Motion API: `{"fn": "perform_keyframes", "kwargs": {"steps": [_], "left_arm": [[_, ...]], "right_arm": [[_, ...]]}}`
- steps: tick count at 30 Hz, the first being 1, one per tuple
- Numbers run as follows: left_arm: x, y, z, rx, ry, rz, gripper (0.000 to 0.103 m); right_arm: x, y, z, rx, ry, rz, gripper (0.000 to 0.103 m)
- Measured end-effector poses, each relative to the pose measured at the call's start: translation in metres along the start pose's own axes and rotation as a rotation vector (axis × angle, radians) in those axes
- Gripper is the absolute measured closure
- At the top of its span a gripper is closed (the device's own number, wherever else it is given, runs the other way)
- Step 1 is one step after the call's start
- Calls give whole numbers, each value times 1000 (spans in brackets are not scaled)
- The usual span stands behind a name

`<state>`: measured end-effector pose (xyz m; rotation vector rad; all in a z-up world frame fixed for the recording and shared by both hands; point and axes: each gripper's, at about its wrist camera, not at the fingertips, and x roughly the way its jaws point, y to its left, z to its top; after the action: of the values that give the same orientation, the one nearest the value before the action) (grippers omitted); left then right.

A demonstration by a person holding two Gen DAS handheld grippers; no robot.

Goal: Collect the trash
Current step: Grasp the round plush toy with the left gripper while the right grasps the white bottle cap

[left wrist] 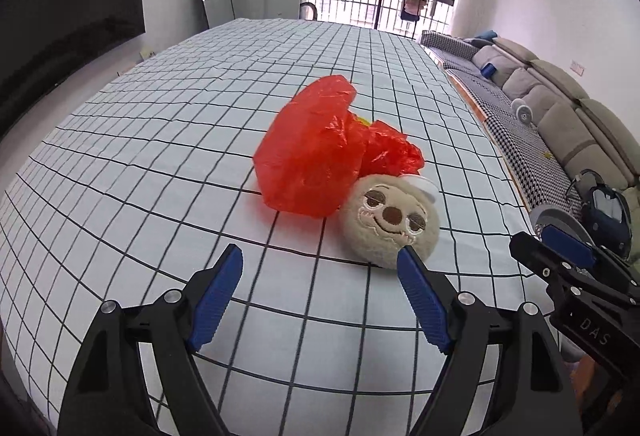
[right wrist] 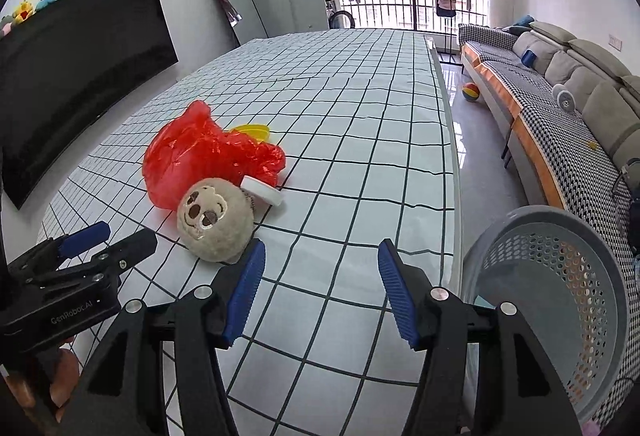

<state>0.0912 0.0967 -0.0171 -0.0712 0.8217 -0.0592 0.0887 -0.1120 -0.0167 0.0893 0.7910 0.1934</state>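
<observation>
A crumpled red plastic bag lies on the checked tablecloth; it also shows in the right wrist view. A round beige plush face rests against its near side, also seen from the right. A white disc lies beside the plush, and something yellow peeks out behind the bag. My left gripper is open and empty, just short of the plush. My right gripper is open and empty over the table's right part. A grey perforated basket stands off the table's right edge.
The table's right edge drops to a tiled floor with a ball. A long sofa runs along the right wall. A large dark screen and a leaning mirror stand at the left.
</observation>
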Motion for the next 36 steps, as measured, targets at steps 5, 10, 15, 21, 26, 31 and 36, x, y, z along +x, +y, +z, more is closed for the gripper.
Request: {"fn": "perform_keyframes", "kwargs": {"steps": [5,10,15,21,26,31,36], "left_arm": [[15,-20,5,10,36,-27,25],[35,-38,10,19,66,-18,25],[49,-48,13,21,95,-2,25],[57,-53,15,19,105,11,37],[50,-56,12,37,90,2,42],[28,-56,-2,78,61,5,43],[5,-46,-9,86,25,-2,43]], "right_arm": [[0,-18,1,33,-8,-12,47],[-3,-36,-2,72,-19,0,46],[-2,-53,-6,115,-19,25,46],[2,-66,-11,149,-10,42,46],[0,-65,-12,152,-13,47,46],[-5,-57,-10,138,-17,48,46],[-7,-37,-7,97,-19,58,46]]}}
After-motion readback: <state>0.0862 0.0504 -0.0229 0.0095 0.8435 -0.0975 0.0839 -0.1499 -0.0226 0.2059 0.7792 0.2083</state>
